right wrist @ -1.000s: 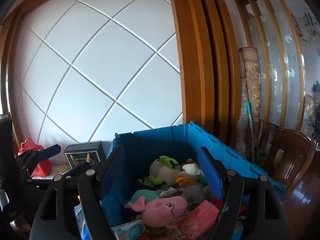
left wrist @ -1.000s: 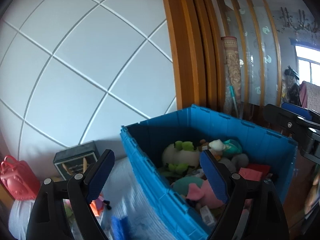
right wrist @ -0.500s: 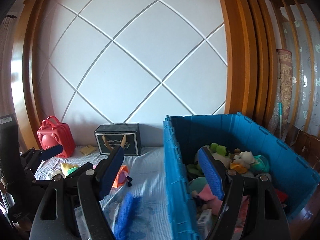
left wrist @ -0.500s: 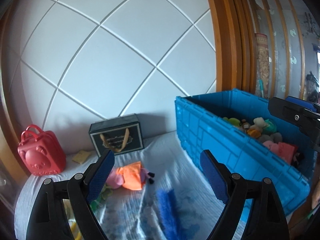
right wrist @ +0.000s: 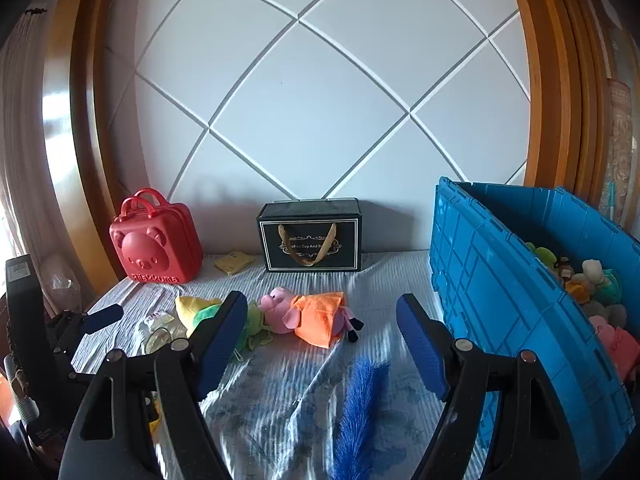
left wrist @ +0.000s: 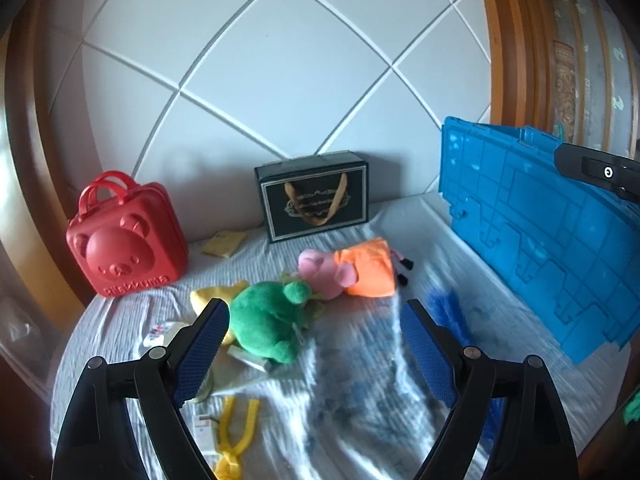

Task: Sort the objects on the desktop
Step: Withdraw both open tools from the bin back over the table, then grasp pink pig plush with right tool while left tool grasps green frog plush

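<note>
A green plush frog (left wrist: 268,322) lies on the cloth-covered table, with a pink pig plush in an orange dress (left wrist: 348,266) just behind it; the pig also shows in the right wrist view (right wrist: 310,316). A blue feather (right wrist: 360,408) lies on the cloth near the front. A blue crate (right wrist: 516,300) holding several plush toys stands at the right. My left gripper (left wrist: 314,348) is open and empty, hovering above the table near the frog. My right gripper (right wrist: 320,338) is open and empty, above the feather and pig.
A red bear-face case (left wrist: 124,240) stands at the back left and a black gift box with gold handles (left wrist: 314,196) at the back middle. A yellow packet (left wrist: 224,238), a yellow plush (right wrist: 192,308), yellow tongs (left wrist: 236,432) and small packets lie on the cloth.
Both grippers swung left, away from above the blue crate, and now face the table with its loose toys. Both stayed open and empty.
</note>
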A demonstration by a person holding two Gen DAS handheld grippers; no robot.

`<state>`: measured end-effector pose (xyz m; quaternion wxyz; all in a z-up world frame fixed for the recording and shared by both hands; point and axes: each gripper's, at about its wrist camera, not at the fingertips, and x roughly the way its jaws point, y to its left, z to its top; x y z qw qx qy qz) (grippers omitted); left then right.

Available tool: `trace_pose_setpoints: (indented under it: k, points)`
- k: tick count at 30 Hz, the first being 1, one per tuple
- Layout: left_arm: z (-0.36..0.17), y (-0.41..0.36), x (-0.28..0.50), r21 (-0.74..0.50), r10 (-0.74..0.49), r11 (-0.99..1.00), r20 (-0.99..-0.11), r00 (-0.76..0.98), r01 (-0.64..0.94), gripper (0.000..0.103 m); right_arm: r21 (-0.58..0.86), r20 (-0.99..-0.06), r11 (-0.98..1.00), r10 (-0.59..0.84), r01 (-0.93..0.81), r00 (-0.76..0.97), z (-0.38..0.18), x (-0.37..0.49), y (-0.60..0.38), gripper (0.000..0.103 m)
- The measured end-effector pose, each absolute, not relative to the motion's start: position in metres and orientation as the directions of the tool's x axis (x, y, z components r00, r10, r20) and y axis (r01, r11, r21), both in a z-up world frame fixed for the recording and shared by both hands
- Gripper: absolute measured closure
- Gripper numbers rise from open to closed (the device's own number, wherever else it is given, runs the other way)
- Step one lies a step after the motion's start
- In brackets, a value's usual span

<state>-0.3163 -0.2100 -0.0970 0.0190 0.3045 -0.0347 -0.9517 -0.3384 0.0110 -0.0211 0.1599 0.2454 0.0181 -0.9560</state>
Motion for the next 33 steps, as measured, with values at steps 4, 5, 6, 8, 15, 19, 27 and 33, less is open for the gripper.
trace_pose_setpoints:
  k: [4,5,6,8,15,19,27,33]
  points:
    - [-0.119,-0.247,-0.324,0.058,-0.086,-0.996,-0.626,-0.775,0.064,0.015,0.012,-0.53,-0.939,-0.297,0.343,-0.794,-0.042,-0.359,-0.006,0.026]
    - [-0.122,-0.253,-0.327,0.061,-0.102,-0.995,-0.63,-0.77,0.081,0.015,0.013,-0.531,-0.935,-0.306,0.354,-0.79,-0.046,-0.366,-0.009,0.026]
    - [-0.126,-0.259,-0.331,0.065,-0.117,-0.993,-0.635,-0.764,0.098,0.015,0.013,-0.538,-0.93,-0.316,0.367,-0.781,-0.05,-0.375,-0.013,0.026]
    - [-0.131,-0.269,-0.342,0.072,-0.146,-0.989,-0.652,-0.744,0.131,0.015,0.012,-0.552,-0.903,-0.365,0.43,-0.75,-0.057,-0.396,-0.022,0.026]
    - [-0.151,-0.28,-0.391,0.109,-0.216,-0.974,-0.701,-0.679,0.198,0.015,-0.061,-0.688,-0.774,-0.424,0.63,-0.588,-0.107,-0.484,-0.073,0.026]
    - [-0.168,-0.283,-0.419,0.103,-0.227,-0.969,-0.739,-0.635,0.226,0.015,-0.058,-0.751,-0.718,-0.426,0.693,-0.504,-0.137,-0.523,-0.095,0.026]
    - [-0.186,-0.303,-0.467,0.031,-0.22,-0.946,-0.795,-0.566,0.323,0.015,-0.127,-0.826,-0.608,-0.373,0.784,-0.423,-0.183,-0.572,-0.122,0.026]
    - [-0.209,-0.33,-0.506,-0.104,-0.144,-0.877,-0.874,-0.464,0.47,0.015,-0.172,-0.86,-0.514,-0.339,0.841,-0.383,-0.203,-0.614,-0.153,0.026]
